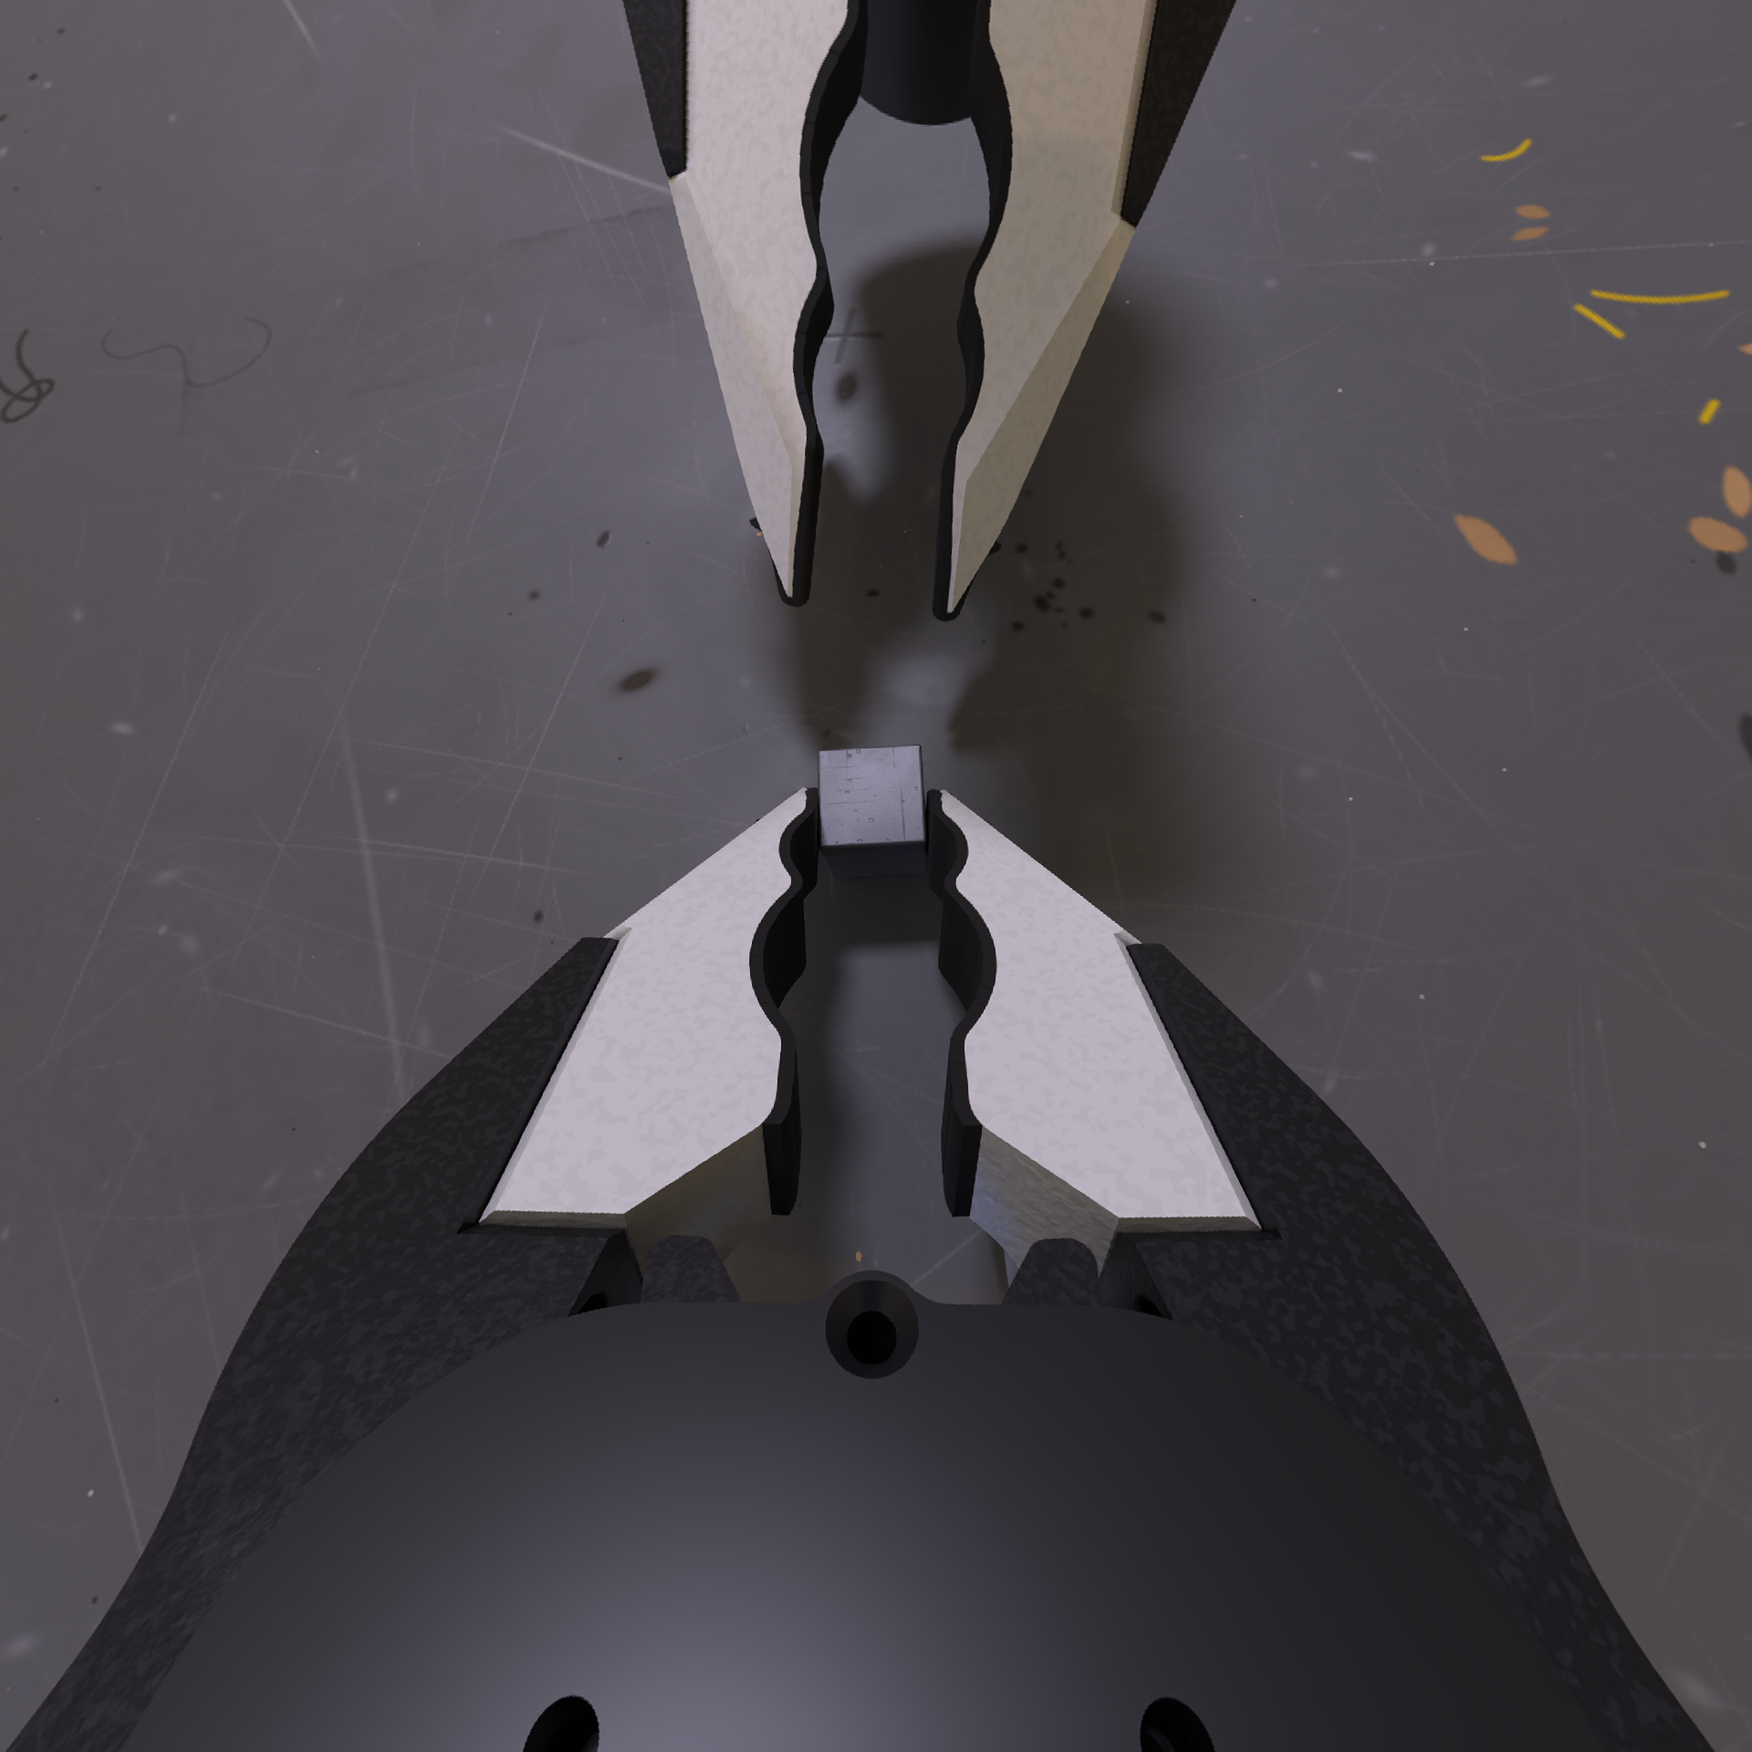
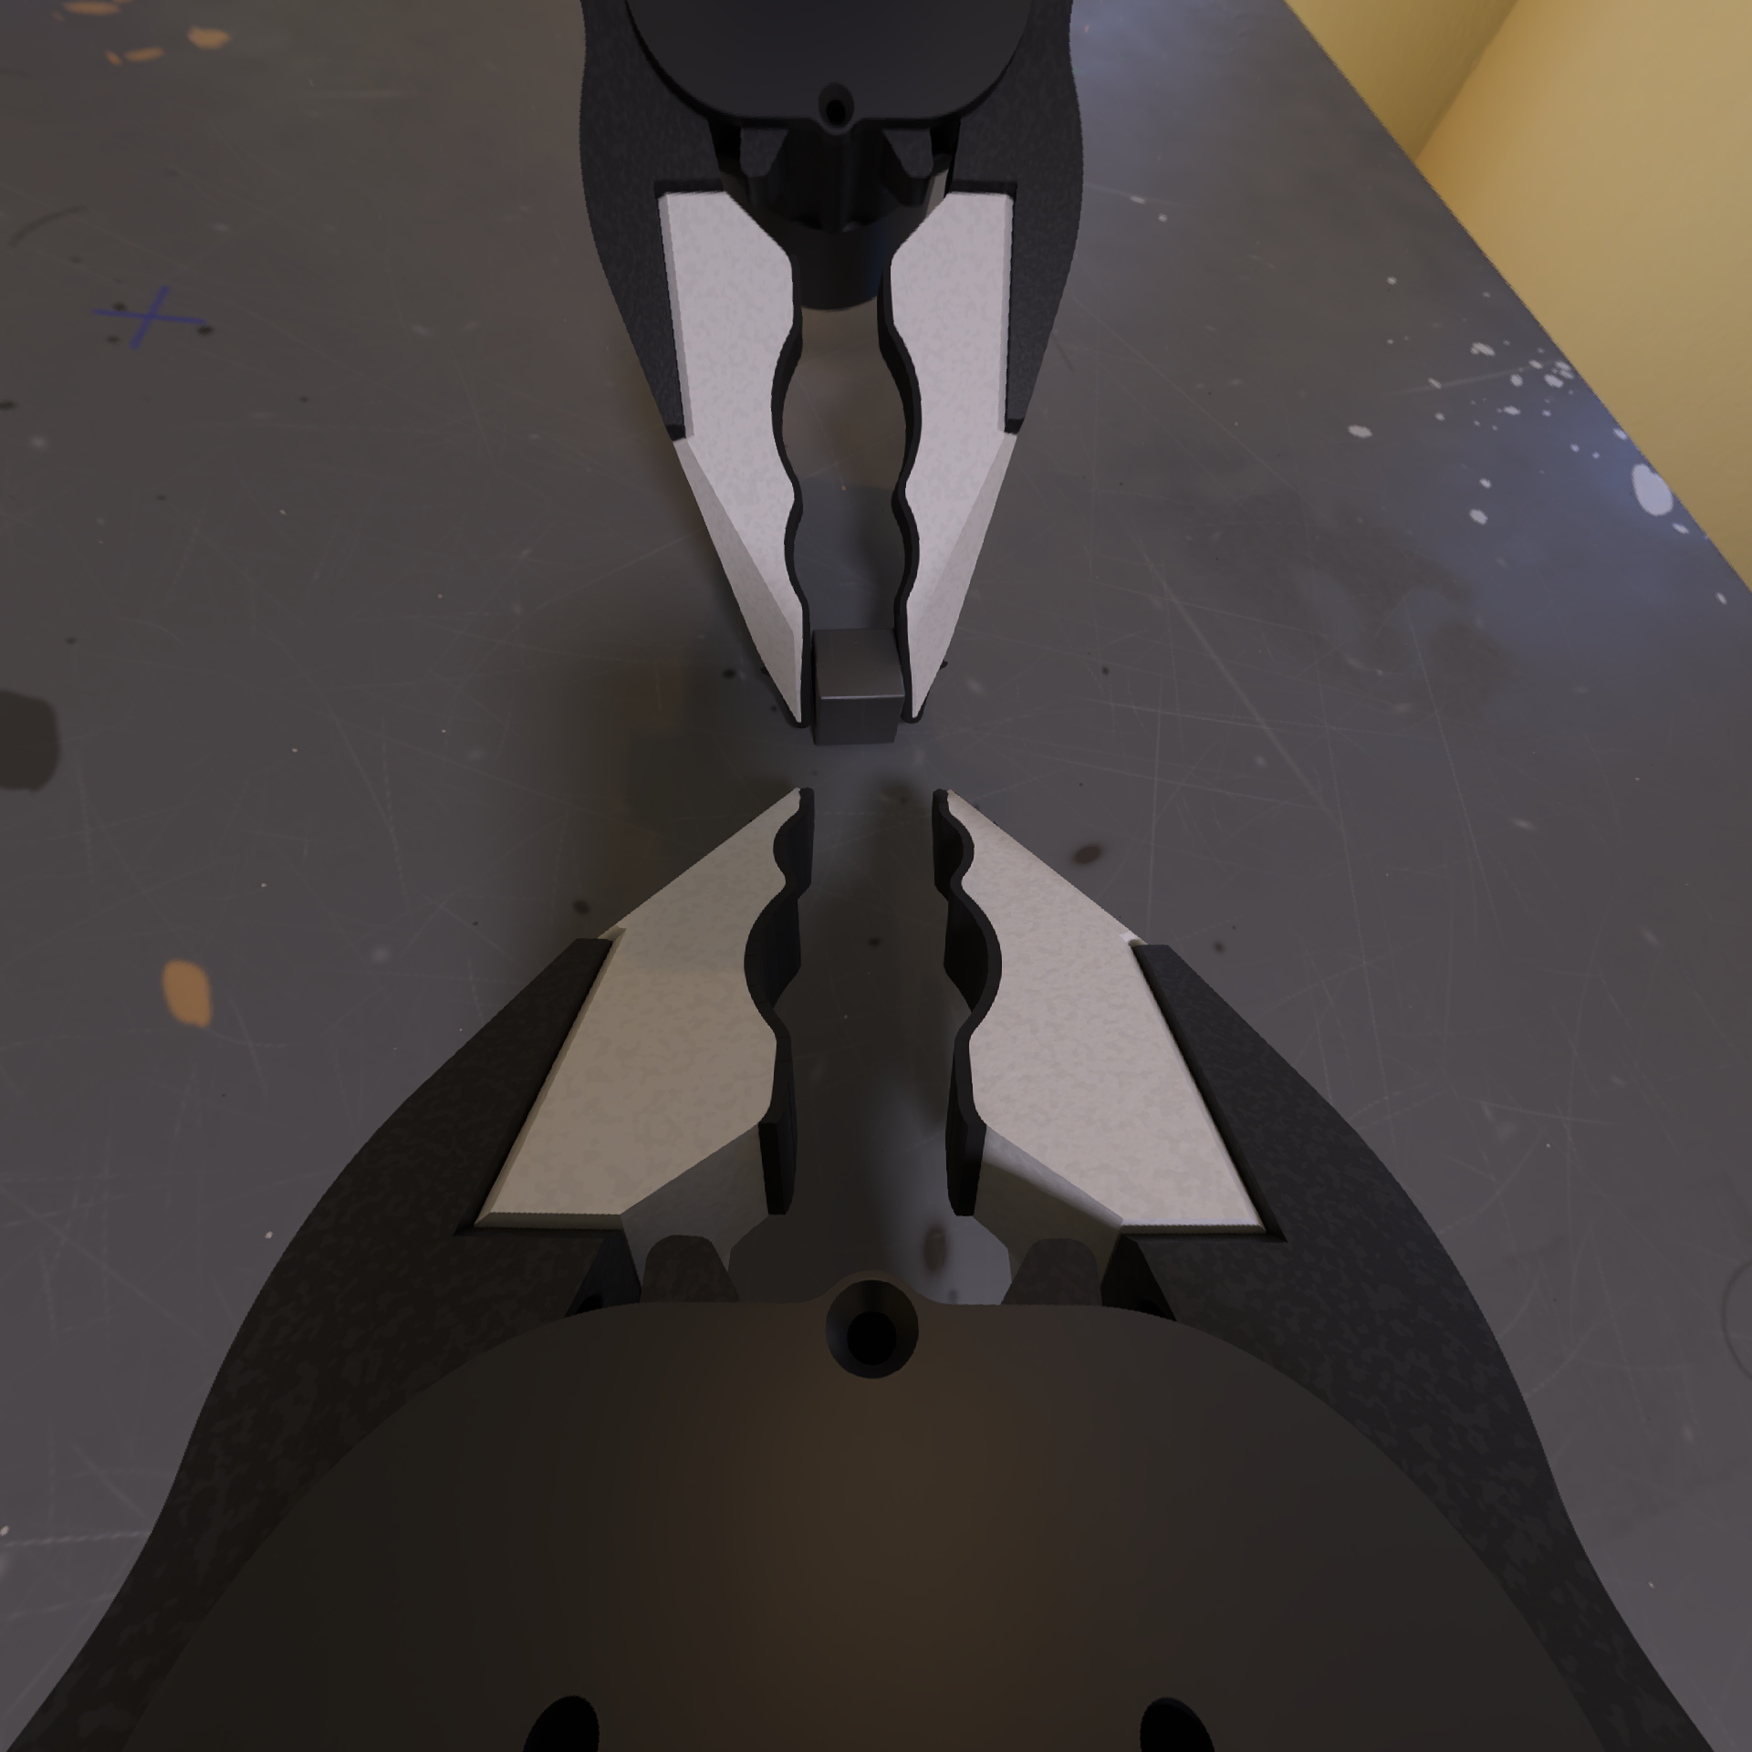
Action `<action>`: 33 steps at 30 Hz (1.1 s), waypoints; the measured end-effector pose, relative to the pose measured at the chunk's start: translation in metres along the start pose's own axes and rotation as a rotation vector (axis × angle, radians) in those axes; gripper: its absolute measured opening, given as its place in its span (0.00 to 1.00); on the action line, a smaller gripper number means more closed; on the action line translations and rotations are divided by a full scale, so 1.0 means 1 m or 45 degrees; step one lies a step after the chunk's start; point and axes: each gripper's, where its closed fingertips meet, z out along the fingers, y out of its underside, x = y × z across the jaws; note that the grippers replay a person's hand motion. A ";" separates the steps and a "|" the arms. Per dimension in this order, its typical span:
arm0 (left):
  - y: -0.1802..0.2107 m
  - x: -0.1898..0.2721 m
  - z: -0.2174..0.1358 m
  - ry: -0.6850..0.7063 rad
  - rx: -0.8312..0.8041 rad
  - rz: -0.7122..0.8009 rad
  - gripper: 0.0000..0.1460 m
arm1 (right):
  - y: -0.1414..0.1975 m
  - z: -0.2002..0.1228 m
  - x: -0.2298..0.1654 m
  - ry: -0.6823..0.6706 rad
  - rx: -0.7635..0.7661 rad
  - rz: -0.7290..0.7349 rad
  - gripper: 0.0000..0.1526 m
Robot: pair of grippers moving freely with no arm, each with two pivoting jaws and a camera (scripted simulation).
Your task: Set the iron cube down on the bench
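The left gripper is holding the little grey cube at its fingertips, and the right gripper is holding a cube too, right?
Not quite. Only the left gripper holds the iron cube, pinched at its fingertips. The right gripper holds nothing: the right wrist view shows only bare grey bench between its parted fingers, with the cube beyond its tips.

Each camera sat just behind its own fingers, angled down at the scratched grey bench (image 1: 284, 853). The two views faced each other head-on at close range, sharing the cube (image 1: 870, 806) and the bench strip between the tips.
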 end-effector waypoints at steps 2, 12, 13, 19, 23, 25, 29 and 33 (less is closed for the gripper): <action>0.000 0.000 0.000 0.002 0.000 -0.002 0.15 | -0.002 -0.002 0.000 -0.010 0.032 0.012 0.17; 0.000 0.001 0.000 0.009 -0.001 -0.007 0.15 | 0.001 0.001 -0.001 -0.025 -0.002 0.016 0.17; 0.000 0.001 0.000 0.009 -0.001 -0.007 0.15 | 0.001 0.001 -0.001 -0.032 -0.009 0.016 0.17; 0.000 0.001 0.000 0.013 -0.001 -0.009 0.15 | 0.000 0.000 -0.001 -0.082 0.015 0.015 0.15; 0.000 0.001 0.000 0.015 -0.002 -0.011 0.15 | 0.000 -0.004 0.002 -0.115 0.041 0.033 0.15; 0.000 0.001 0.000 0.016 -0.002 -0.012 0.15 | -0.002 -0.006 0.002 -0.134 0.073 0.059 0.15; 0.000 0.001 0.000 0.009 -0.001 -0.011 0.15 | -0.005 -0.010 0.003 -0.133 0.117 0.075 0.15; 0.000 0.001 0.000 0.006 -0.001 -0.008 0.15 | -0.005 -0.009 0.004 -0.128 0.113 0.084 0.15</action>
